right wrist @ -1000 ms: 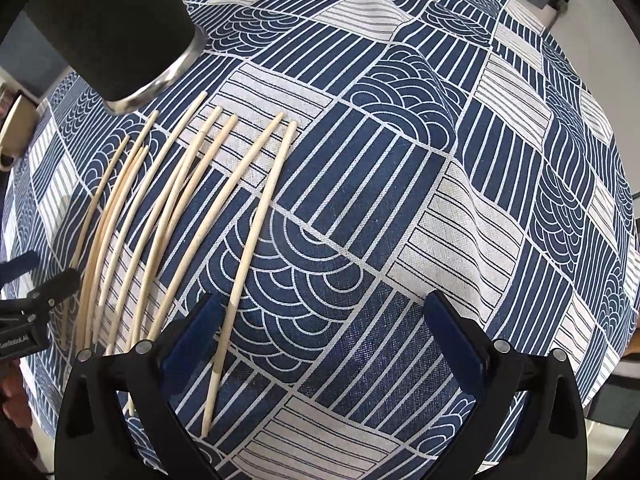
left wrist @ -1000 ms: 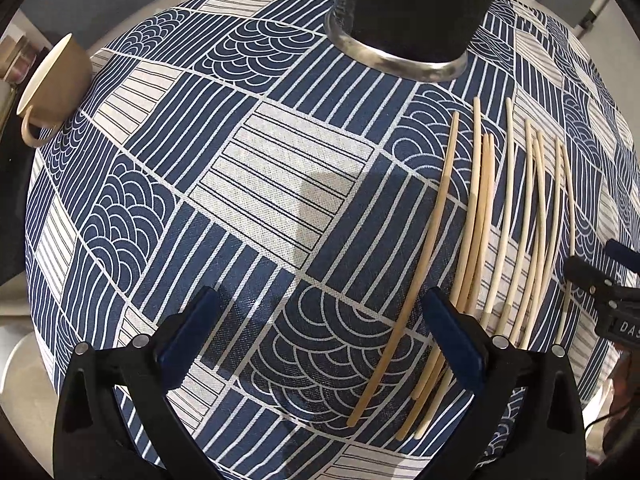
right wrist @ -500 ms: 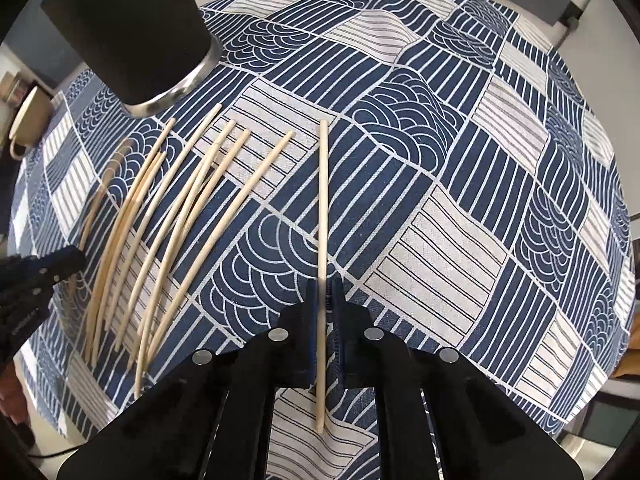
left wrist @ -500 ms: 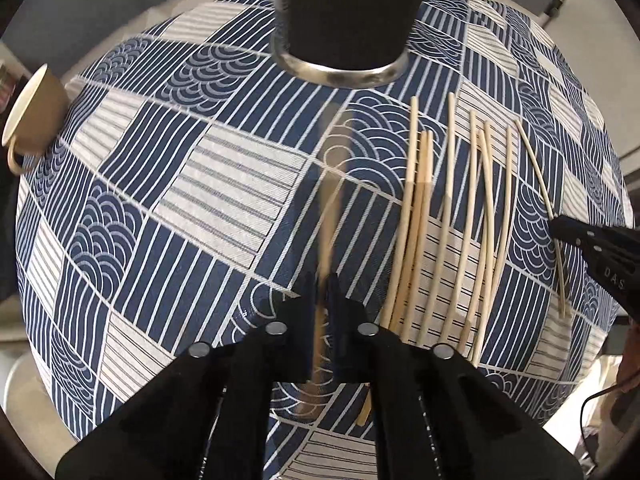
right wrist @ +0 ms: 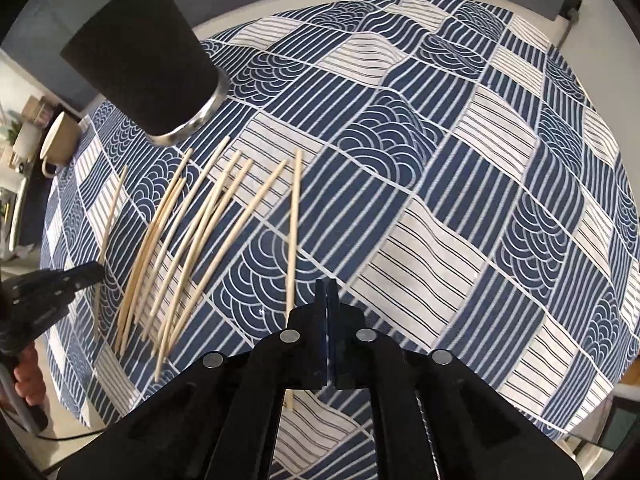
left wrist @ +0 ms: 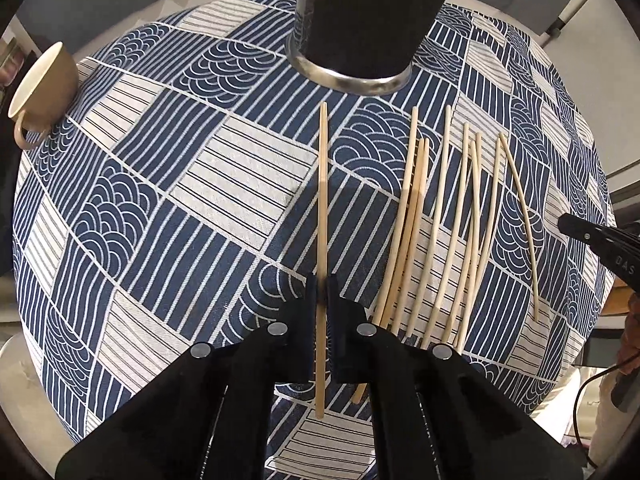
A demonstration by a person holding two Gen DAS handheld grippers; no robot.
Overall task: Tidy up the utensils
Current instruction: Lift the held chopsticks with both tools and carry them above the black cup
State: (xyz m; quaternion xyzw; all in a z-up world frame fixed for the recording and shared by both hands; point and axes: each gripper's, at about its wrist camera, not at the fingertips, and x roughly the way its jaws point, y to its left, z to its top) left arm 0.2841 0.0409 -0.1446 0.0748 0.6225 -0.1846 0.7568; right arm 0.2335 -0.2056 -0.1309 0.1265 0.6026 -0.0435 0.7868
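Note:
Several pale wooden chopsticks (left wrist: 444, 220) lie in a loose row on the blue patterned tablecloth, in front of a black cup with a metal base (left wrist: 360, 20). My left gripper (left wrist: 322, 286) is shut on one chopstick (left wrist: 322, 200), which points toward the cup. My right gripper (right wrist: 326, 288) is shut with nothing between its pads. The rightmost chopstick (right wrist: 294, 224) lies on the cloth just left of it, passing under the gripper body. The row (right wrist: 188, 240) and the cup (right wrist: 148, 64) show left in the right wrist view.
A cream mug (left wrist: 38, 92) stands at the far left table edge, also in the right wrist view (right wrist: 60, 146). The right gripper's tip (left wrist: 592, 240) shows at the right edge of the left wrist view; the left one (right wrist: 52, 284) shows at the left of the right wrist view.
Both grippers went from open to shut. The left one took hold of the leftmost chopstick and lifted it clear of the row. The right gripper shifted right, leaving its chopstick on the cloth.

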